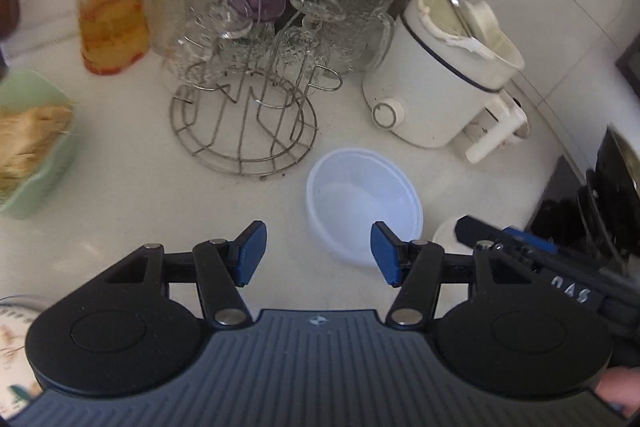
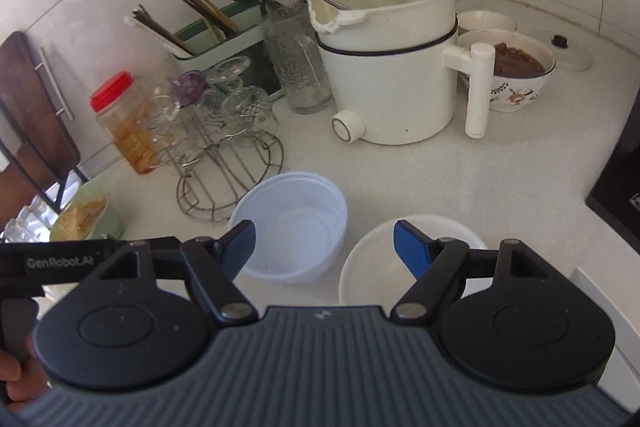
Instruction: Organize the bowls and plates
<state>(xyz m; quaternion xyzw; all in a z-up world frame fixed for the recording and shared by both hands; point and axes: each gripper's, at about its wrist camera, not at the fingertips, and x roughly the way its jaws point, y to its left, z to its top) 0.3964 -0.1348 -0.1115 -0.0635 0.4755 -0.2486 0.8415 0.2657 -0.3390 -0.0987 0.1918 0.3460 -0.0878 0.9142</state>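
Observation:
A translucent white plastic bowl (image 1: 362,201) (image 2: 292,223) stands empty on the white counter, in front of the wire rack. To its right sits a white ceramic bowl (image 2: 384,267), also empty, with only its rim (image 1: 444,233) showing in the left wrist view. My left gripper (image 1: 319,253) is open and holds nothing; its right finger overlaps the plastic bowl's near rim. My right gripper (image 2: 324,247) is open and empty above the gap between the two bowls. Its left finger is over the plastic bowl's near-left rim and its right finger over the ceramic bowl.
Behind the bowls are a wire rack of upturned glasses (image 1: 244,115), a white electric pot (image 2: 392,67), a red-lidded jar (image 1: 110,7) and a green utensil holder (image 2: 224,35). A green food container (image 1: 28,143) sits at the left. A patterned bowl of dark food (image 2: 516,75) and a black appliance (image 2: 616,195) are at the right.

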